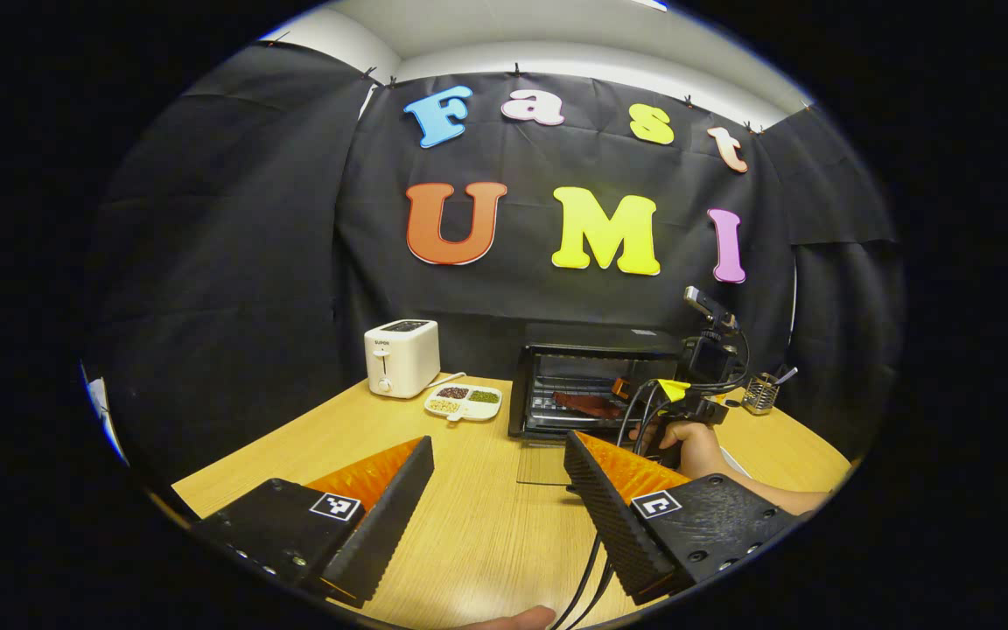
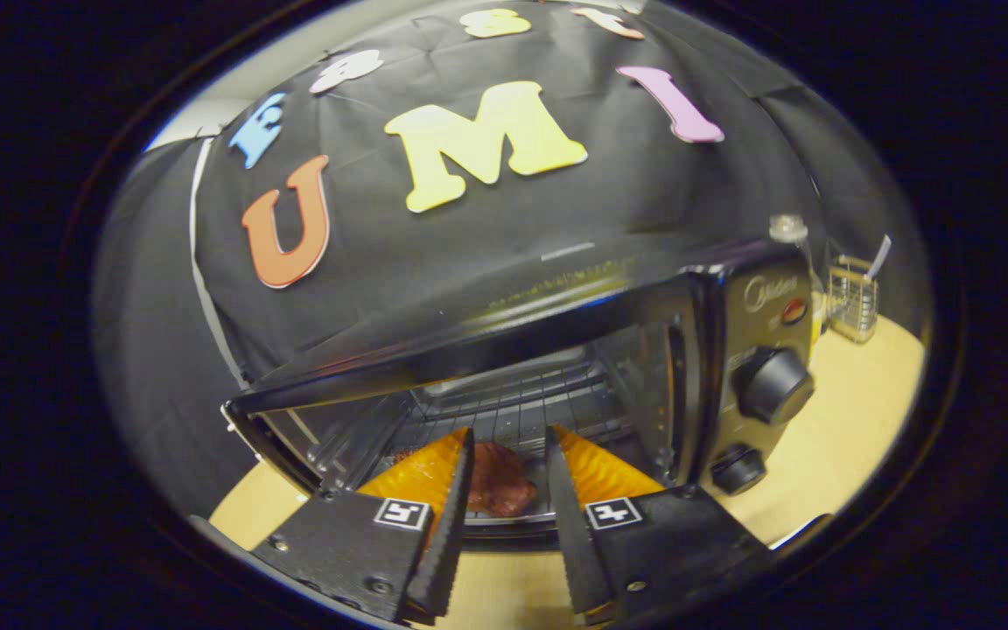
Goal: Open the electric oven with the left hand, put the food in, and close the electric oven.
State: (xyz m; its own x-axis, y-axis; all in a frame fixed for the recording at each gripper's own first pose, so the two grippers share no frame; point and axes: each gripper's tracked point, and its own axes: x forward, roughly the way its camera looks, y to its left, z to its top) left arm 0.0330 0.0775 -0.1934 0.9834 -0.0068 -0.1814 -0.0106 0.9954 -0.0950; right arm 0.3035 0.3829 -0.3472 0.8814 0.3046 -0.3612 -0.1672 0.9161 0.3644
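Right gripper view: right gripper (image 2: 504, 451) at the open electric oven (image 2: 556, 367), fingers apart either side of the food (image 2: 497, 479) on the rack, not gripping. Left gripper (image 1: 497, 455) spread wide over the table (image 1: 478, 525).

Left gripper (image 1: 498, 486): jaws spread wide, empty, low over the desk's near edge. Right gripper (image 2: 507, 477): jaws parted, nothing clamped, raised near the desk's far right side. Hand (image 1: 690, 440) grips its handle, bare forearm trailing back.
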